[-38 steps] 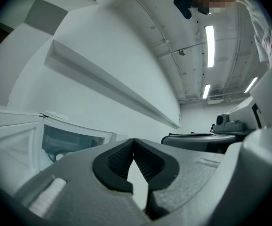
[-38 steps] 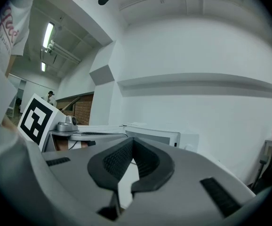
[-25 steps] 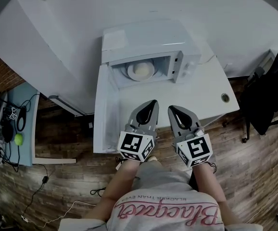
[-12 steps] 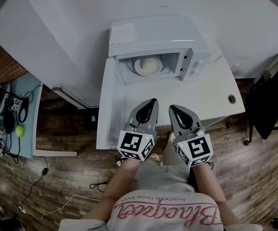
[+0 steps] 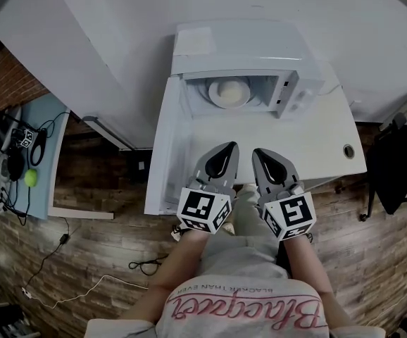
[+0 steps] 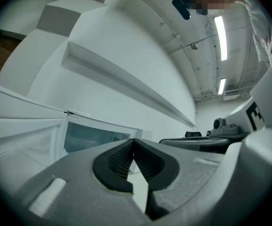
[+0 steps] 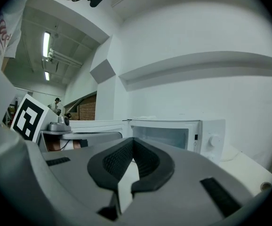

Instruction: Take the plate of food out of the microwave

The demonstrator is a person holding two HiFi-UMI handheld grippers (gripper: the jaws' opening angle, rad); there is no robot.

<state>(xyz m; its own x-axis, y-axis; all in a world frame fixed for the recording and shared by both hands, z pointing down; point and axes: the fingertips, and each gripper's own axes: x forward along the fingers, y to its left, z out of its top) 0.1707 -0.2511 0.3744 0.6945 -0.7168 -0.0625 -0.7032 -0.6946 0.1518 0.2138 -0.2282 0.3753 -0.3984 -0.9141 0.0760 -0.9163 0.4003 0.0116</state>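
Observation:
The white microwave (image 5: 242,51) stands on a white table (image 5: 323,143) with its door (image 5: 163,153) swung open to the left. Inside the cavity sits a round plate of pale food (image 5: 229,91). My left gripper (image 5: 229,148) and right gripper (image 5: 260,153) hover side by side over the table in front of the opening, well short of the plate. Both are shut with nothing between the jaws. The left gripper (image 6: 134,142) faces the door's window (image 6: 93,135). Ahead of the right gripper (image 7: 132,140) are the microwave front (image 7: 169,135) and its knob (image 7: 214,141).
A blue side table (image 5: 45,167) with cables and a green ball (image 5: 29,178) stands at the left. A dark chair (image 5: 401,160) is at the right. The table has a cable hole (image 5: 349,151) near its right front corner. A cable (image 5: 84,287) lies on the wood floor.
The head view has shifted, so the microwave and table now sit further right and nearer in the picture. Both grippers stayed shut and side by side, sinking slightly in front of the opening.

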